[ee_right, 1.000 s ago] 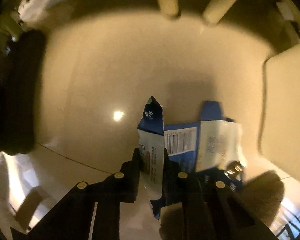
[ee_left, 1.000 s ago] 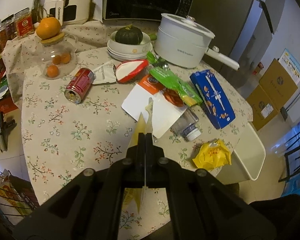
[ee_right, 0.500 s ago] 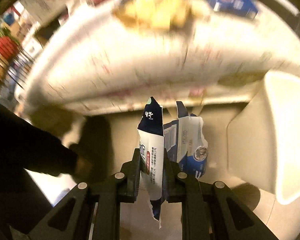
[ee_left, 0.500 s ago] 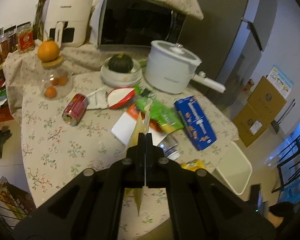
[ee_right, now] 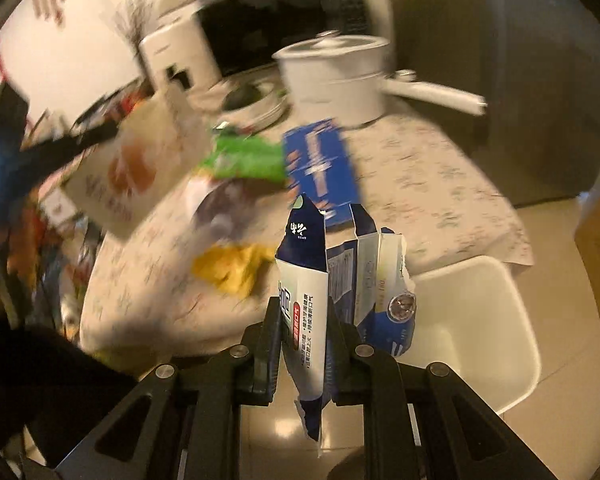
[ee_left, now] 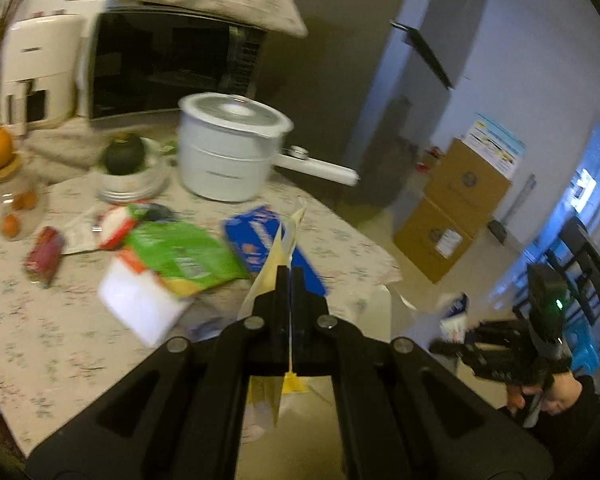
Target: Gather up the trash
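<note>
Above one bin (ee_right: pixel 476 320) — two grippers, each pinching one item: wrapper (ee_left: pixel 278 256), carton (ee_right: pixel 306 276).

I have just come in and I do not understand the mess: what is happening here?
A person is collecting trash with two handheld grippers. The left gripper is shut on a thin yellow wrapper; the right gripper clamps a torn blue and white carton beside a white bin. More packaging lies on the table.

Two matte black handheld grippers, one per hand.
The left gripper (ee_left: pixel 290 280) and right gripper (ee_right: pixel 304 316) show silver pivot screws on angular linkage arms; there's a green indicator light, a dark sleeve.
</note>
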